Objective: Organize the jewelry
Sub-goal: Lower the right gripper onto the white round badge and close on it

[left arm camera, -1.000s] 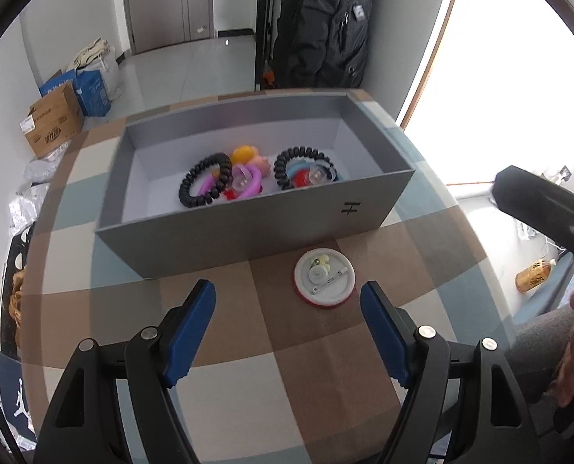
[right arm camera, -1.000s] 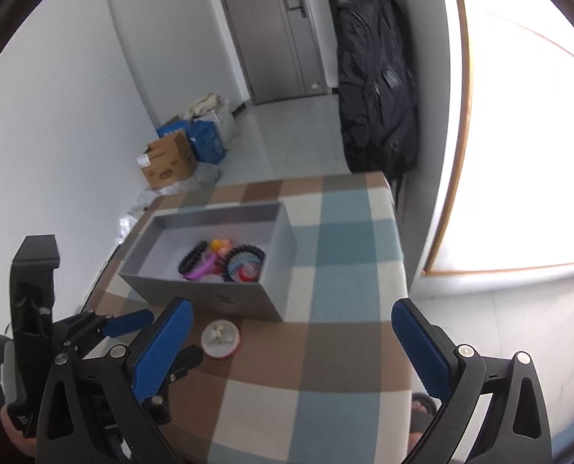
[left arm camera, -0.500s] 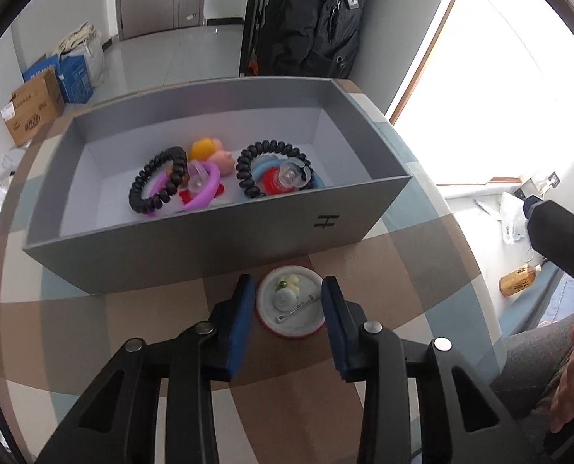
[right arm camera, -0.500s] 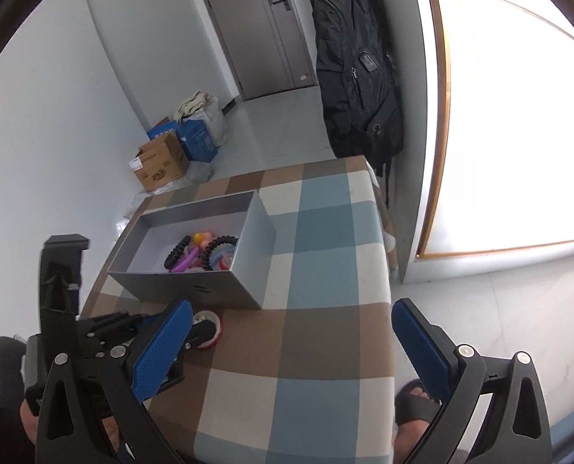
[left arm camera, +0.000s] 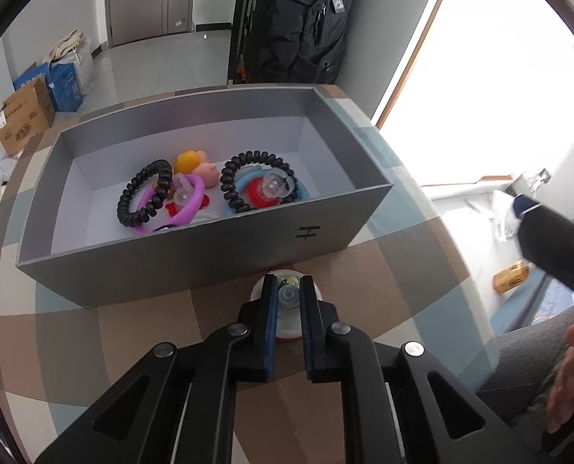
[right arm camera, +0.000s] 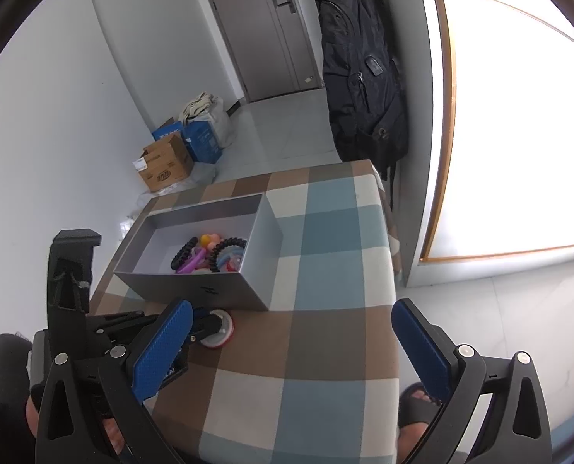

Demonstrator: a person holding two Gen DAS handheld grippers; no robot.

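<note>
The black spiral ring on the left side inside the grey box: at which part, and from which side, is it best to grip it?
Probably the left arc of the black spiral ring, coming from above, one finger inside the loop and one outside. It lies nearly flat, the grey box walls block a side approach, and the purple ring crowds its right part.

Two grippers, one closed and one wide open

The left gripper (left arm camera: 288,295) points down and its jaws have just been closing, now pinched on a small clear piece. The right gripper (right arm camera: 291,352) has its jaws spread wide, holding nothing.
</note>
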